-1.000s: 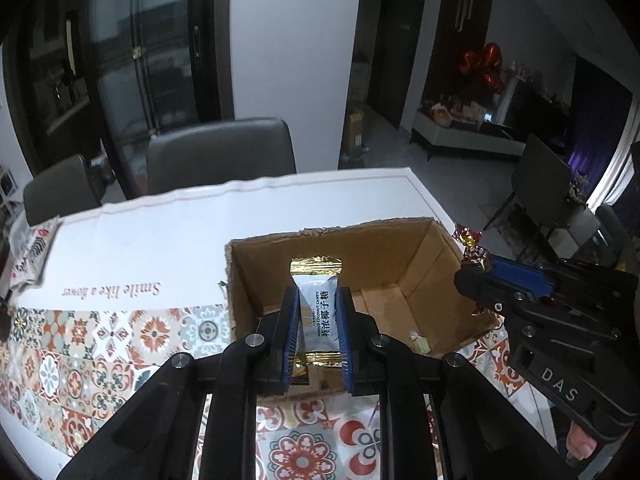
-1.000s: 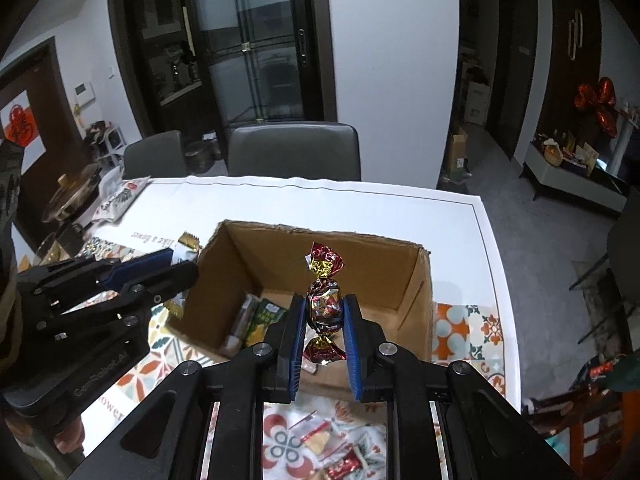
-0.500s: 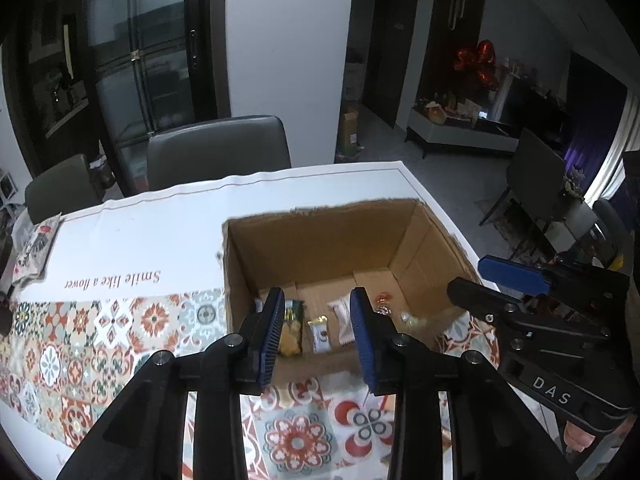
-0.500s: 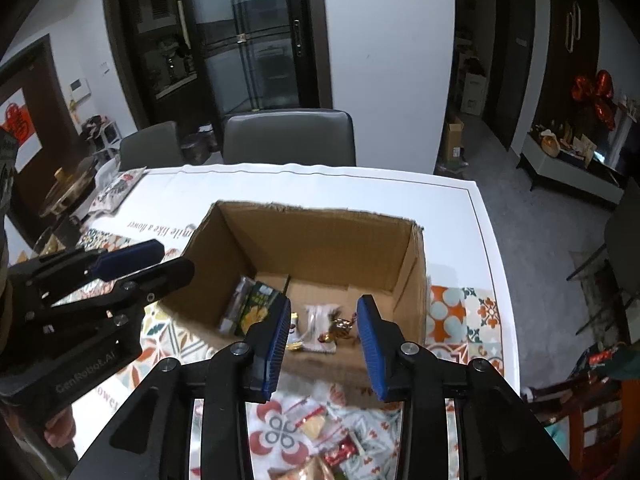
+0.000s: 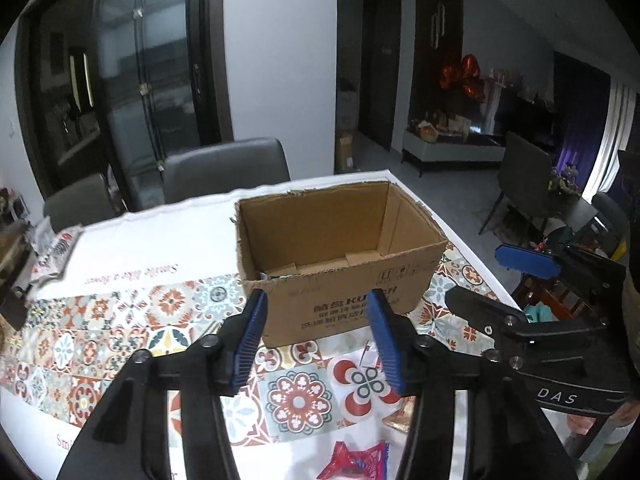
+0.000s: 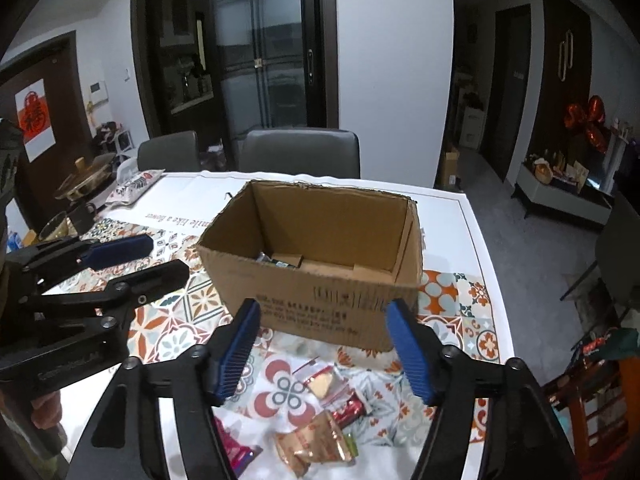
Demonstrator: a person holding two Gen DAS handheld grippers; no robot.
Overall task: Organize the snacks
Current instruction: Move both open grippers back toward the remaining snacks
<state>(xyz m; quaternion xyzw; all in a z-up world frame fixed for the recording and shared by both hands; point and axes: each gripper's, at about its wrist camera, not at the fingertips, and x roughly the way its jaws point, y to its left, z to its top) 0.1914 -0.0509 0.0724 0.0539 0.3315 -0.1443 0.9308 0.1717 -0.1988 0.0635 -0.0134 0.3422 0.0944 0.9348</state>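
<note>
The cardboard box (image 5: pixel 340 256) is sitting at the centre of both views, just beyond the left gripper (image 5: pixel 318 340) and right gripper (image 6: pixel 326 350), whose fingers are spreading apart with nothing between them. Loose snack packets (image 6: pixel 320 428) are lying on the patterned counter (image 5: pixel 120 320) at the lower middle of the right view (a pink one (image 5: pixel 354 460) below the left fingers). Open tabletop is lying to the box's left.

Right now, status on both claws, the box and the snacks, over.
Left claw and right claw both opening, nothing between the pads. Cardboard box upright, a few snacks inside. Loose snack packets on the table, nothing blocking them.
</note>
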